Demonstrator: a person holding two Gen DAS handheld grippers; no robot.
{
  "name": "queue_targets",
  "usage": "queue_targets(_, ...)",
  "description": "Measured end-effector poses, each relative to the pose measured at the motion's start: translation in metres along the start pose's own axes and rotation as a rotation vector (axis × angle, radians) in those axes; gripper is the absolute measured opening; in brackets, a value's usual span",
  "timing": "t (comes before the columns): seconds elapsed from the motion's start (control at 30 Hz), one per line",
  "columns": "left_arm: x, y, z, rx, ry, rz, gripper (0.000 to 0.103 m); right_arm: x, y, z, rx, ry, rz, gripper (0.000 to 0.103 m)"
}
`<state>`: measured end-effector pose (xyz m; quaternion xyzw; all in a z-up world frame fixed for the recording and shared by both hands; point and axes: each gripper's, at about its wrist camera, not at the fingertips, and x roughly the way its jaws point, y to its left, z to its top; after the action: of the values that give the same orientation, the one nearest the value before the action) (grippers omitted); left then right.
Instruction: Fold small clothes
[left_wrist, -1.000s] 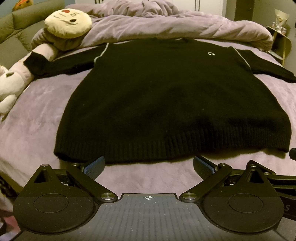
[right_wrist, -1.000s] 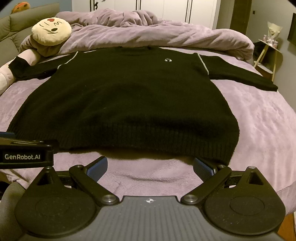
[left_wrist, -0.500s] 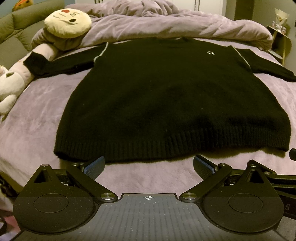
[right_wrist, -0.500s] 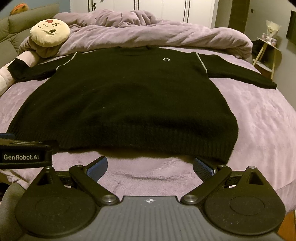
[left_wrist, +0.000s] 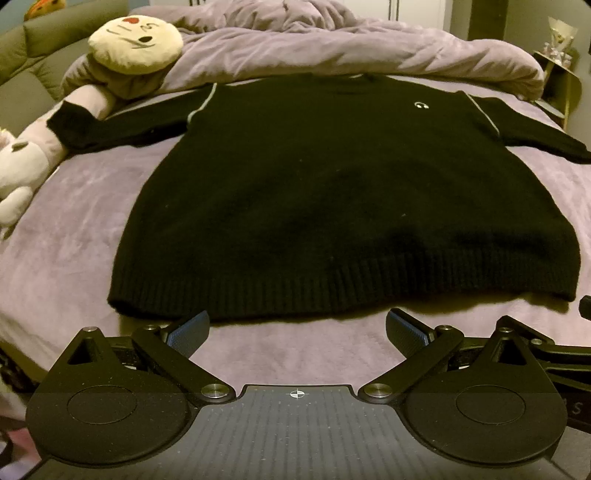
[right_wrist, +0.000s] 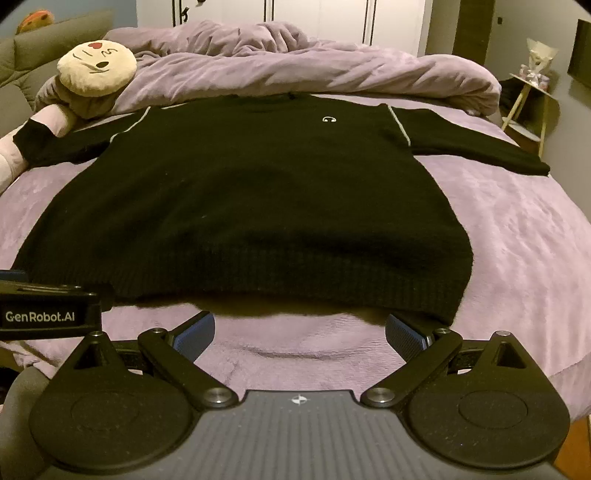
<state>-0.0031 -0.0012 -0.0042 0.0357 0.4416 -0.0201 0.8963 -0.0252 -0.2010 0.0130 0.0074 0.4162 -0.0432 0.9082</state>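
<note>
Purple bed (left_wrist: 66, 229), flat black sweater (left_wrist: 332, 206)

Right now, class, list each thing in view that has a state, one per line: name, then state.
black sweater: spread flat, unfolded, sleeves out
left gripper: open, empty, short of the hem
right gripper: open, empty, at the hem
duvet: bunched at the bed's far end

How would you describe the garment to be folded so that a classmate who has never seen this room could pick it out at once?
Start at the bed with its lilac cover. Spread flat across its middle, hem nearest the open grippers, lies a black knitted sweater, sleeves stretched out sideways. It is the only dark thing there, marked by a small white chest logo and pale piping at the shoulder seams.
</note>
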Motion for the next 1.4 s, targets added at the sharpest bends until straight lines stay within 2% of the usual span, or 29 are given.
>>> queue_targets(1.07,0.001,-0.003,-0.001,0.008,0.014,-0.002,0.103,-0.002,-0.002,0.001,0.019,-0.009,0.011,0.099)
queue_targets(1.4,0.010,-0.003,0.001,0.007,0.030,-0.007,0.103,-0.004,0.000,0.000,0.000,-0.081,0.017,0.099)
